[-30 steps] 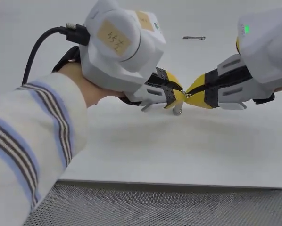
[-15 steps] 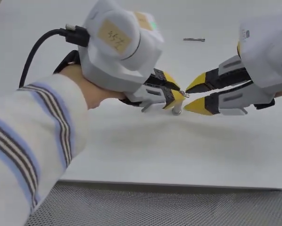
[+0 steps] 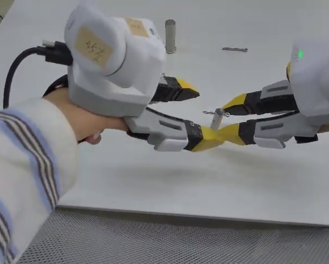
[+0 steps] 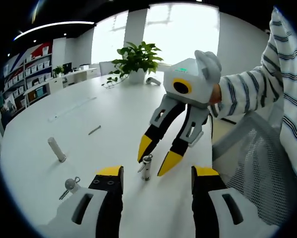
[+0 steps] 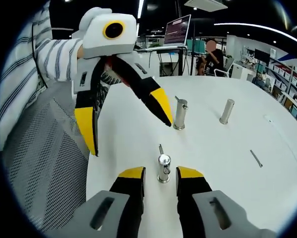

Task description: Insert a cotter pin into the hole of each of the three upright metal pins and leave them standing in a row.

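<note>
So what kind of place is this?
Probably an open-plan office or demo lab: a long white table, a potted plant, stocked wall shelves and a lit monitor.

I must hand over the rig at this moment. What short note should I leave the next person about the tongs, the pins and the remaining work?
Left tongs: wide open, holding nothing, facing the nearest pin.
Right tongs: open, holding nothing, one jaw on each side of that pin.
Done: the nearest pin is upright on the white table with the first cotter pin through it. The second pin is upright with the second cotter pin in.
Left: the third pin is upright but bare. Pick up the loose cotter pin, insert it, then check the row.
</note>
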### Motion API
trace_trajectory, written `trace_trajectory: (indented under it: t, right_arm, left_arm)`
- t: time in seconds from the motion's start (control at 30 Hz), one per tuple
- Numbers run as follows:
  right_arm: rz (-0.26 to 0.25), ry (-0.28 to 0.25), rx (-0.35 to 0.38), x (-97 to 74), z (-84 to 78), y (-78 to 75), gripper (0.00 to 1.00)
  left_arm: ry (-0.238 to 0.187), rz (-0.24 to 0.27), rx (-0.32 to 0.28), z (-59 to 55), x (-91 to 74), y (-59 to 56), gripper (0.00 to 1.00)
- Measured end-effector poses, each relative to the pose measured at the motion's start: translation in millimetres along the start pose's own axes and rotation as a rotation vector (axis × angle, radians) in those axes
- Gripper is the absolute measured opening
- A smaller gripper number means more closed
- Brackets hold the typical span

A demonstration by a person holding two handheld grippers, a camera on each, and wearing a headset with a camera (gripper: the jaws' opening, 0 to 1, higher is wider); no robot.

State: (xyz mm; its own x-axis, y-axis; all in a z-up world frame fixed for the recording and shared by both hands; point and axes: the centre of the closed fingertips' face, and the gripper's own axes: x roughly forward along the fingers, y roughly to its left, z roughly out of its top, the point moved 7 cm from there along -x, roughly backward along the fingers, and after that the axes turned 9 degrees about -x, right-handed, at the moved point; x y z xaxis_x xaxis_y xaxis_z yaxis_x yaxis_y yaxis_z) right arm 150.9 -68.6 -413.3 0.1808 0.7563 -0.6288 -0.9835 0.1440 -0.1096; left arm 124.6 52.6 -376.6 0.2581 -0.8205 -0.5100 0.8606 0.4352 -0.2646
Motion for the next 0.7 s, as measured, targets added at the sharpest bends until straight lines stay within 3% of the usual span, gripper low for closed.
trace_trajectory:
  t: [0.1, 0.27, 0.37, 0.53, 0.7]
  right_arm:
    - [-0.009, -0.042, 0.02, 3.9, -1.4, 1.5, 0.21]
    - [-0.015, -0.074, 0.062, 9.9, -13.1, 0.0, 0.21]
    - [-0.012, -0.09, 0.075, 12.8, -16.5, 0.6, 0.2]
    - [-0.009, -0.095, 0.073, 16.7, -16.8, 3.6, 0.18]
    - [-0.017, -0.108, 0.07, 20.7, -17.5, 3.3, 0.12]
  left_arm:
    - [-0.033, 0.016, -0.047, -8.1, -11.3, -3.4, 0.66]
    - [-0.057, 0.07, -0.092, -21.2, -25.5, -3.9, 0.84]
    - [-0.058, 0.104, -0.135, -33.3, -32.1, -3.8, 0.99]
    - [-0.053, 0.146, -0.18, -46.5, -39.5, -5.4, 0.99]
    - [-0.065, 0.175, -0.206, -49.8, -44.4, -9.5, 0.99]
